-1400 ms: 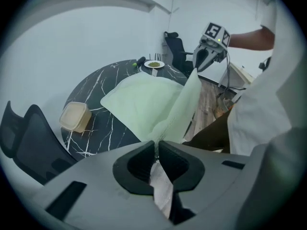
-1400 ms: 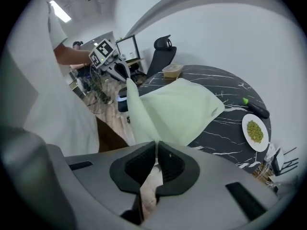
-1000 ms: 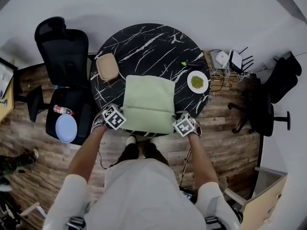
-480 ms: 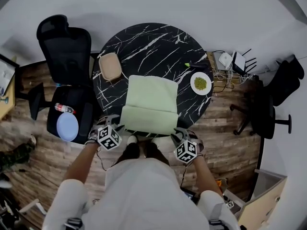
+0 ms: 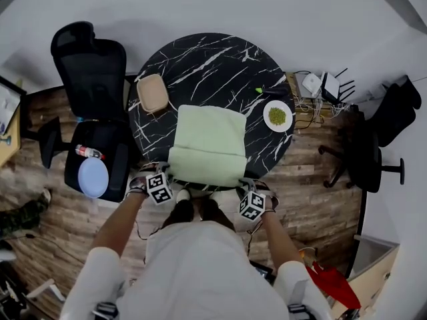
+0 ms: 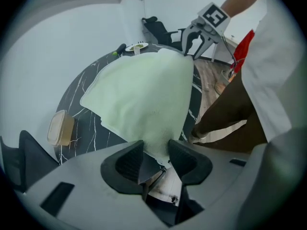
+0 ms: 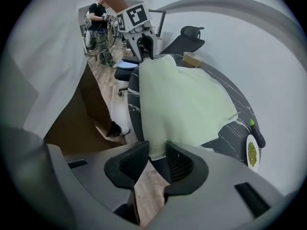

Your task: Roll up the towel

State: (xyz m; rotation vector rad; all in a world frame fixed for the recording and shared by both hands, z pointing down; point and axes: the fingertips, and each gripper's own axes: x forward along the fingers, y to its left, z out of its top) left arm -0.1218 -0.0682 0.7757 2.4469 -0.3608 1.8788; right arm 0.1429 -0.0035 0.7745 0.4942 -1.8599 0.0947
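Two tools pinch near corners of the green towel (image 5: 208, 142); left tool (image 6: 156, 148) just closing, right tool (image 7: 157, 148) just widened.

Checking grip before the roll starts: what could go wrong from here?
Slip: the jaws of the left gripper were just closing and those of the right gripper just opening, each with only a corner of the towel between them; either corner could pull out.
Slide: the towel's near edge overhangs the table, so a lost corner may drag it floorward.

Left gripper (image 6: 156, 153), right gripper (image 7: 157, 151) point down; jaws, just widened, pinch towel (image 5: 208, 139).
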